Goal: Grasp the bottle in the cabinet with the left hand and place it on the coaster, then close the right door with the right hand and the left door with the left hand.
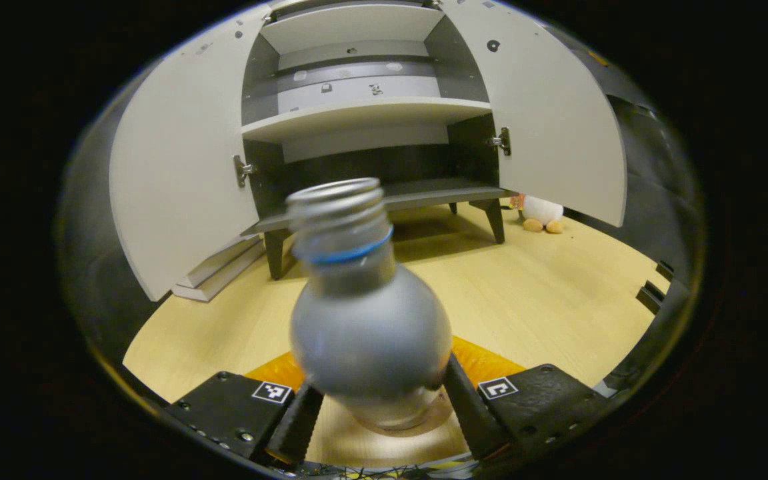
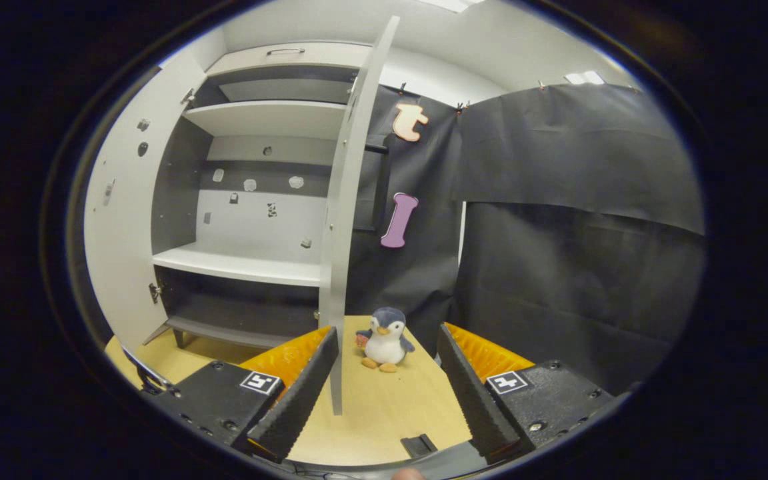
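Left gripper (image 1: 377,407) clamps the bottle (image 1: 367,320) (uncapped) over the coaster (image 1: 424,420).

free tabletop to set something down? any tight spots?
Bare wood between the grey cabinet's legs and the left gripper; also around the plush penguin. Crowded at the left gripper, around the clear plastic bottle, and by the open right door's edge.

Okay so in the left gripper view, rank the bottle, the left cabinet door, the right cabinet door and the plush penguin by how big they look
1. left cabinet door and right cabinet door: look alike, so unranked
2. bottle: looks big mainly because it sits close to the camera, between the left gripper fingers
3. plush penguin: smallest, partly hidden behind the right door
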`<state>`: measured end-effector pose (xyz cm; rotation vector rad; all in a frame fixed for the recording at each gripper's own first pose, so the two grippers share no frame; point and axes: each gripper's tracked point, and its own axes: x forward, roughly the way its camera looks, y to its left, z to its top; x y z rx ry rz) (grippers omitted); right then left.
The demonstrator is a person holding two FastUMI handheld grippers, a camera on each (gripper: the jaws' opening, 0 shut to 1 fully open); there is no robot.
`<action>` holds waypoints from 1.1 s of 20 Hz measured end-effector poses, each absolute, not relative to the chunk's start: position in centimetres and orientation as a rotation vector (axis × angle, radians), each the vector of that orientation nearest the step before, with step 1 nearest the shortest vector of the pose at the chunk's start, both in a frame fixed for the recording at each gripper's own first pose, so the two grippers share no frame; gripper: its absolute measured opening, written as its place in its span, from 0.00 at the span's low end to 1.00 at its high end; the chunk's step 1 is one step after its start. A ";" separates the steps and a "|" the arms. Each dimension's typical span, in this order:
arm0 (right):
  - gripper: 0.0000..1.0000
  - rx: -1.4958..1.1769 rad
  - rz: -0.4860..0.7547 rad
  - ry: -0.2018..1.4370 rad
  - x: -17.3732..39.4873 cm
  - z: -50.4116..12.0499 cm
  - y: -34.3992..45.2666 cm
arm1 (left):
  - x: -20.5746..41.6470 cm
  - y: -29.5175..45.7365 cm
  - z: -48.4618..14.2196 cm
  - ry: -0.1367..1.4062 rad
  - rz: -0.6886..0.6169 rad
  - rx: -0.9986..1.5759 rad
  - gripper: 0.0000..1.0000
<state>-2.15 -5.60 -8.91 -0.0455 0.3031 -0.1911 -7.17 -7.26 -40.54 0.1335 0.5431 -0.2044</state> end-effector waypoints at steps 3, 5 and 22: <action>0.99 -0.031 -0.194 0.298 -2.0 -8.9 -6.2 | -7.4 -7.1 -39.9 0.543 -0.208 0.143 0.89; 0.98 -0.026 -0.194 0.288 -1.7 -8.7 -6.6 | -7.4 -7.0 -39.2 0.538 -0.207 0.152 0.91; 0.99 0.049 -0.144 0.109 6.4 -1.8 -11.8 | -7.5 -4.7 -22.2 0.389 -0.141 0.046 0.98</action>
